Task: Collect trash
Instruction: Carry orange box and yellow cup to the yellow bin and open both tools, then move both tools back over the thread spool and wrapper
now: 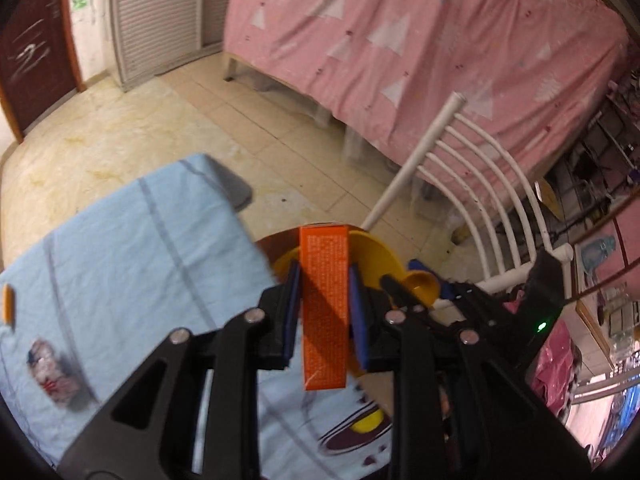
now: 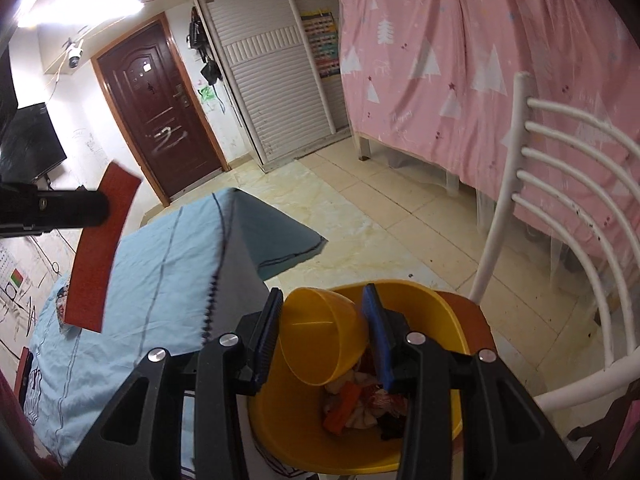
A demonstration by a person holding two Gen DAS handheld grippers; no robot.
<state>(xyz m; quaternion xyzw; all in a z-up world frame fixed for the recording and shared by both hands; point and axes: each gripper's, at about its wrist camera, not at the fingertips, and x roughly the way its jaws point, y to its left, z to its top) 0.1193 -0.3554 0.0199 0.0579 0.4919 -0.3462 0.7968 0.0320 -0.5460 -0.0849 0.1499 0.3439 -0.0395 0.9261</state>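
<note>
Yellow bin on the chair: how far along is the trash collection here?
Done: the yellow bin already holds crumpled wrappers. In hand: the left hand-held gripper clamps an orange box; the right hand-held gripper grips a small yellow cup over the bin. Left: a wrapper and a small orange piece lie on the blue cloth.

orange box (image 1: 325, 304), yellow bin (image 2: 424, 360), pale blue striped cloth (image 1: 132, 248), pink tree-patterned bedsheet (image 1: 420, 40).
</note>
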